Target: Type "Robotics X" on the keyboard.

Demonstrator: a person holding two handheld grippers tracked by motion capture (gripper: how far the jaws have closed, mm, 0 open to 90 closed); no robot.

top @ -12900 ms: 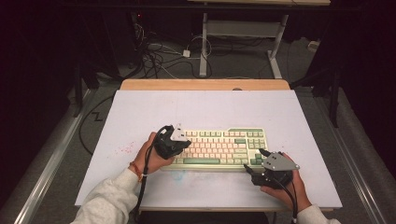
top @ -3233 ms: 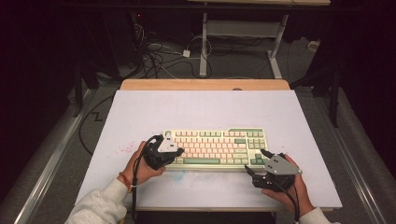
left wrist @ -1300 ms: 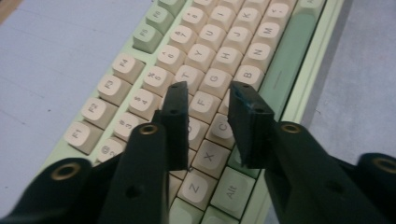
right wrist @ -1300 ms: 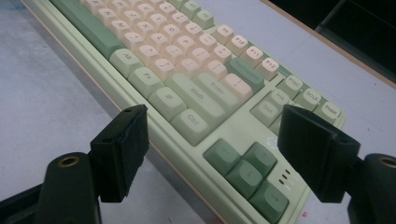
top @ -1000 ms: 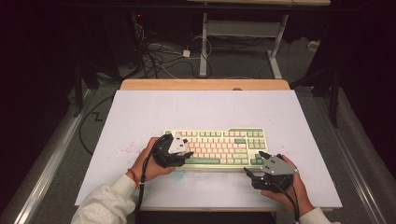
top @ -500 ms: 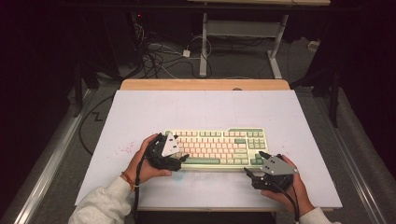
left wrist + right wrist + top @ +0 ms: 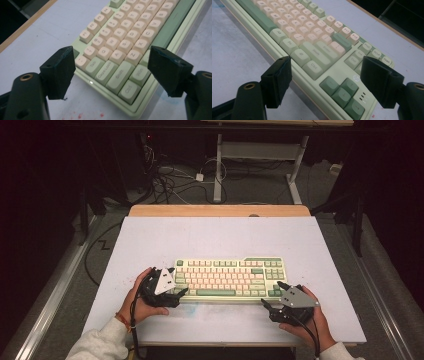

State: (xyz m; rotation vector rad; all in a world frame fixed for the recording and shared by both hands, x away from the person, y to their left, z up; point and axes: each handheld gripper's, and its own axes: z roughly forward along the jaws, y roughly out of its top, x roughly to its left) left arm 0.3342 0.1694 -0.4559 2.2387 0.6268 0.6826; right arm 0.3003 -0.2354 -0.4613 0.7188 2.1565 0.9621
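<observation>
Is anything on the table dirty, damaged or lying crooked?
Small red specks stain the pale grey table top just in front of the cream and green keyboard, near its left corner. The keyboard itself lies straight and looks undamaged.

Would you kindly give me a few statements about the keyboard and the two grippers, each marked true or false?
1. The keyboard lies flat on the white table. True.
2. The left gripper is clamped shut on a keycap. False: its jaws stand apart, with nothing pressed between them.
3. The right gripper is at the keyboard's arrow-key corner. True.
4. The arrow keys are cream. False: they are dark green.
5. The left gripper looks at the corner with the Ctrl key. True.
6. The keyboard is held up off the table. False: it rests on it.
</observation>
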